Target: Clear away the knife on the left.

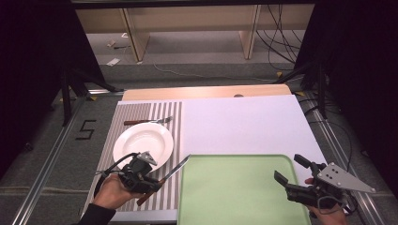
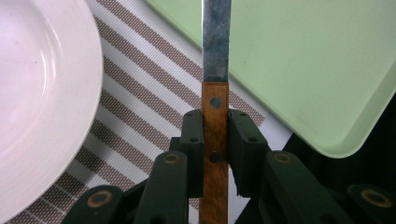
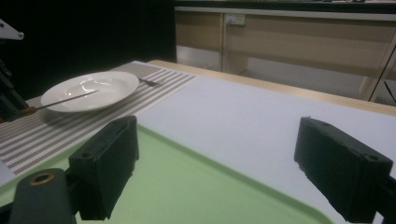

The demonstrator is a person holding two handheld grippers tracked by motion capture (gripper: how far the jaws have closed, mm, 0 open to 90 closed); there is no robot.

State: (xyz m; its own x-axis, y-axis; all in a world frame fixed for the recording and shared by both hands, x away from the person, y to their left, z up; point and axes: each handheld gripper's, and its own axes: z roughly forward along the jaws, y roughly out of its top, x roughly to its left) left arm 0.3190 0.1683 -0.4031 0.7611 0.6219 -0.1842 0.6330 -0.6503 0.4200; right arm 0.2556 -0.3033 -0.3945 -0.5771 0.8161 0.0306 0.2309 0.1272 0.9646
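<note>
A knife (image 1: 170, 171) with a wooden handle (image 2: 215, 140) and steel blade (image 2: 216, 37) is held over the striped placemat (image 1: 141, 112), its tip reaching toward the green tray (image 1: 234, 187). My left gripper (image 1: 157, 183) is shut on the handle, both pads pressing its sides. A white plate (image 1: 143, 144) lies just left of the knife, also seen as the white plate (image 3: 88, 91). A fork (image 1: 148, 121) rests beyond the plate. My right gripper (image 1: 291, 169) stands open above the tray's right side, its pads (image 3: 109, 158) wide apart with nothing between them.
A white board (image 1: 244, 124) covers the table's right half behind the tray (image 3: 187, 186). Black stands and cables flank the table on the floor. Wooden furniture legs stand at the back.
</note>
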